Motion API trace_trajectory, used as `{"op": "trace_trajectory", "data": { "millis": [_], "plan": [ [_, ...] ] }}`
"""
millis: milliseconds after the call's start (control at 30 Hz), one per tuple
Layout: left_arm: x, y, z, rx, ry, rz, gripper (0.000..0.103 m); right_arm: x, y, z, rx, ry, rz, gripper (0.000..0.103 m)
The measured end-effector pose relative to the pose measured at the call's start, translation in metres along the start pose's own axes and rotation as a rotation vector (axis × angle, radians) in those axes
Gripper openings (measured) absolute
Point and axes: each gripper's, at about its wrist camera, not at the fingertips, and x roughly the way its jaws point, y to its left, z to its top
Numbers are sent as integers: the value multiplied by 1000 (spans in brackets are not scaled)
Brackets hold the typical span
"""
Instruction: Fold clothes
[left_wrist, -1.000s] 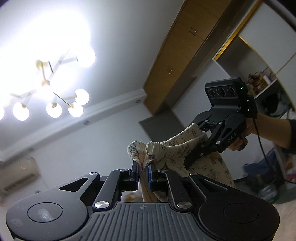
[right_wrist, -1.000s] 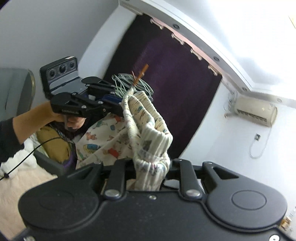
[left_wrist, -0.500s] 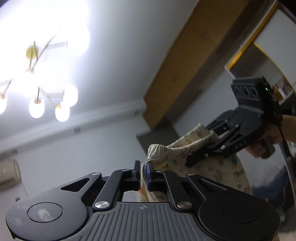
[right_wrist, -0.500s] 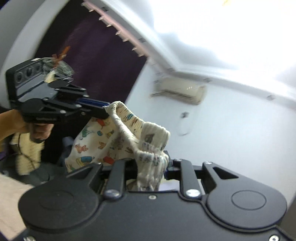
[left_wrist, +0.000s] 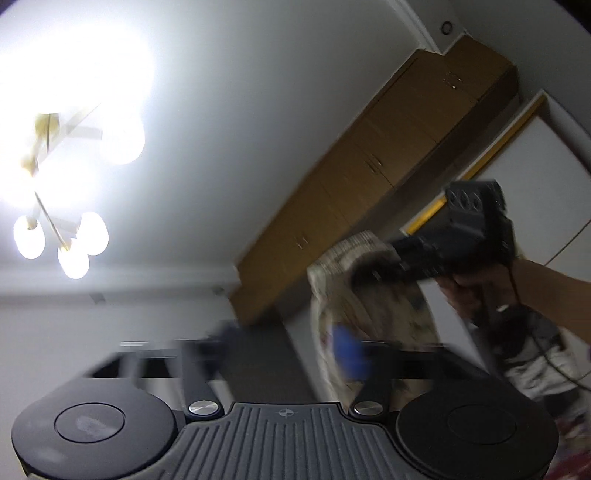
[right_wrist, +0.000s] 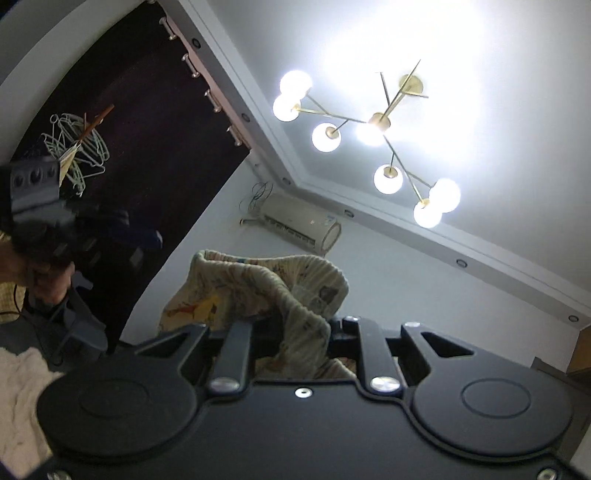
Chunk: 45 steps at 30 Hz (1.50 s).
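A cream child's garment with a cartoon print and a ribbed waistband is bunched between the jaws of my right gripper, which are closing a little tighter on it. In the left wrist view the garment hangs down from my right gripper, held up by a hand. My left gripper is blurred, its jaws opening wide, and no cloth is pinched between them. Its blue pad shows in front of the hanging cloth. In the right wrist view, my left gripper is at the far left, apart from the garment.
Both cameras look up at the ceiling lamp. A wooden wardrobe stands behind the garment. There is an air conditioner on the wall, wire hangers before a dark curtain, and a cream blanket at the lower left.
My left gripper has opened and let go of the waistband, and has drawn away from the right one. The garment now hangs from the right gripper alone. Both views have swung.
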Motion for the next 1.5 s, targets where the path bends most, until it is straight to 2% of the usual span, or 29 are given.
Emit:
{"op": "trace_trajectory", "data": {
  "millis": [67, 133, 167, 200, 267, 400, 567, 633, 733, 833, 900, 1000, 1100, 1200, 1233, 1333, 1500],
  "plan": [
    [15, -17, -25, -56, 27, -91, 95, -7, 3, -9, -10, 47, 2, 16],
    [29, -26, -39, -99, 16, -153, 98, -8, 10, -13, -12, 82, 12, 16],
    [38, -30, -46, -120, 6, -181, 99, -22, 8, -17, -10, 88, 28, 16],
    [49, -32, -53, -135, -2, -185, 100, -40, 5, -20, -7, 91, 44, 16],
    [71, -29, -63, -166, 0, -164, 100, -49, 8, -20, 4, 101, 93, 16],
    [92, -12, -76, -265, -23, -180, 100, -58, 17, -30, -4, 138, 229, 16],
    [84, 10, -109, -355, -35, -217, 103, -71, 36, -47, -54, 44, 493, 16],
    [81, 15, -120, -366, -45, -229, 103, -72, 39, -55, -57, 23, 574, 16],
    [87, 11, -137, -344, -48, -247, 103, -66, 40, -66, -48, 25, 653, 16],
    [92, -3, -148, -278, -36, -218, 103, -62, 44, -78, -35, 41, 729, 16],
    [82, -27, -153, -207, -46, -180, 103, -62, 47, -84, -43, 34, 778, 16],
    [71, -71, -161, -64, -93, -168, 103, -76, 55, -98, -62, -1, 861, 16],
    [60, -110, -178, 22, -118, -195, 103, -97, 70, -116, -102, -52, 937, 16],
    [46, -153, -204, 100, -118, -288, 103, -117, 91, -139, -126, -64, 1011, 16],
    [42, -162, -213, 90, -113, -313, 103, -122, 99, -148, -131, -53, 1031, 16],
    [37, -170, -240, -56, -93, -380, 103, -129, 107, -159, -119, -56, 1045, 16],
    [38, -164, -290, -396, -85, -393, 103, -139, 109, -165, -77, -107, 1039, 16]
  ]
}}
